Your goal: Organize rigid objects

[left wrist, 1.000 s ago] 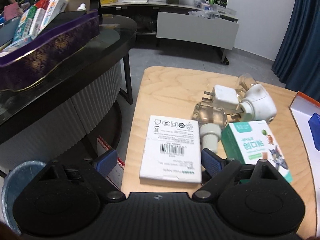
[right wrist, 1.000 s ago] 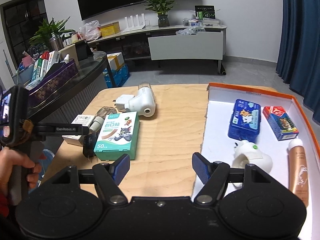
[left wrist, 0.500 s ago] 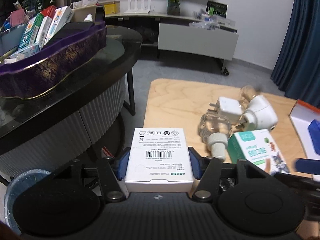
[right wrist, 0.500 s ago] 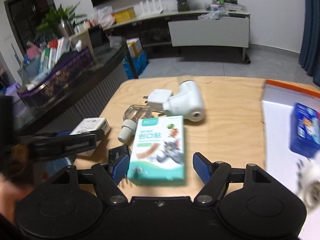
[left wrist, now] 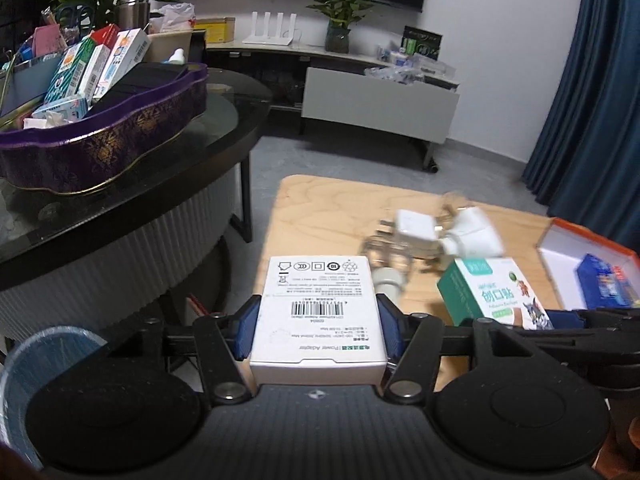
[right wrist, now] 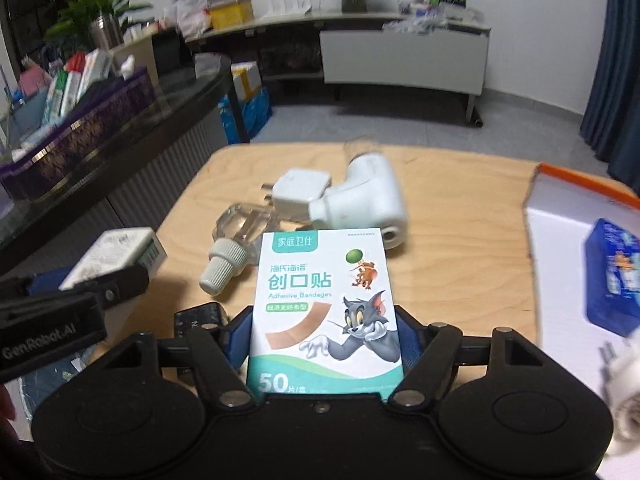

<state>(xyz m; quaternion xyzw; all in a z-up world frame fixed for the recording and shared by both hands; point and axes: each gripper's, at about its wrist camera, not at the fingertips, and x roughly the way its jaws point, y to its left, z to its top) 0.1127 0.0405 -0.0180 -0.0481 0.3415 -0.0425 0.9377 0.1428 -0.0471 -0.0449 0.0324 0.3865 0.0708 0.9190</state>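
Between the blue pads of the left claw [left wrist: 318, 330] sits a white box [left wrist: 318, 314], barcode face up, with both pads pressed flat against its long sides; it is held at the near left corner of the wooden worktop [left wrist: 320, 208]. From the right wrist view the same white box [right wrist: 116, 256] shows at the left edge of the worktop [right wrist: 460, 240], with the left claw [right wrist: 80, 300] around it.

The right claw [right wrist: 322, 336] is closed on a bandage box [right wrist: 326, 308] printed with a cartoon cat and mouse, its pads tight against the two long sides. In the left wrist view this bandage box [left wrist: 494, 294] appears tilted, just right of the white box.

Beyond the bandage box lie a clear bottle [right wrist: 236, 240] with a white ribbed cap, on its side, a white plug adapter [right wrist: 300, 192] and a white plug-in device [right wrist: 364, 204]; the adapter and the device touch each other, and the bottle lies just beside the adapter.

At the right stands a white tray with an orange rim [right wrist: 576, 180], holding a blue box [right wrist: 614, 276]. A blurred white object [right wrist: 624, 384] shows at the lower right of that view; I cannot tell what it is.

Left of the worktop, a dark counter [left wrist: 200, 168] carries a purple basket [left wrist: 104, 148] filled with small cartons.
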